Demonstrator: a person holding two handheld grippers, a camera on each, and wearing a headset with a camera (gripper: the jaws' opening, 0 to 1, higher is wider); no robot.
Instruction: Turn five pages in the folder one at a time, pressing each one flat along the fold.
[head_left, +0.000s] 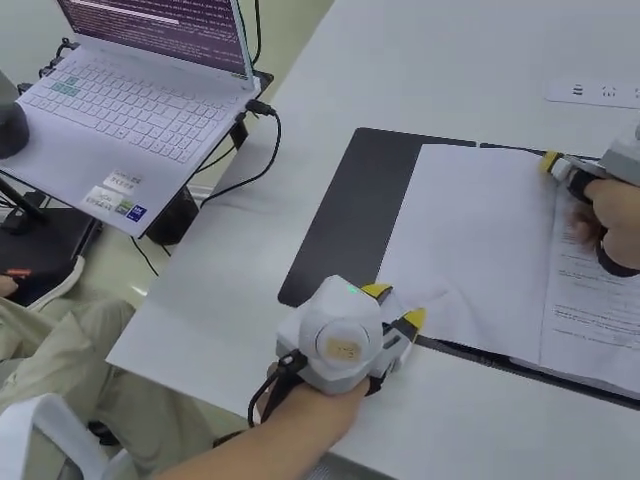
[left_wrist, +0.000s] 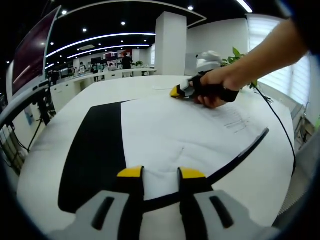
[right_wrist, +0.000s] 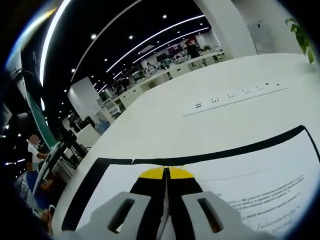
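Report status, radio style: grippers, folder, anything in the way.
Left gripper open, at the blank page's near edge. Right gripper shut, at the fold's far end. Folder lies open. Laptop off to the side, clear.

Open-plan office: white pillar (left_wrist: 171, 45), ceiling light strips (left_wrist: 107, 37), bright window (left_wrist: 262, 30).

Head view high overhead; both gripper views low across one folder (head_left: 340, 215).

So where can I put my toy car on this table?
Bare table lies between the laptop and the folder, and between the folder and the power strip. The folder is crowded: left tongs and right tongs are at its pages.
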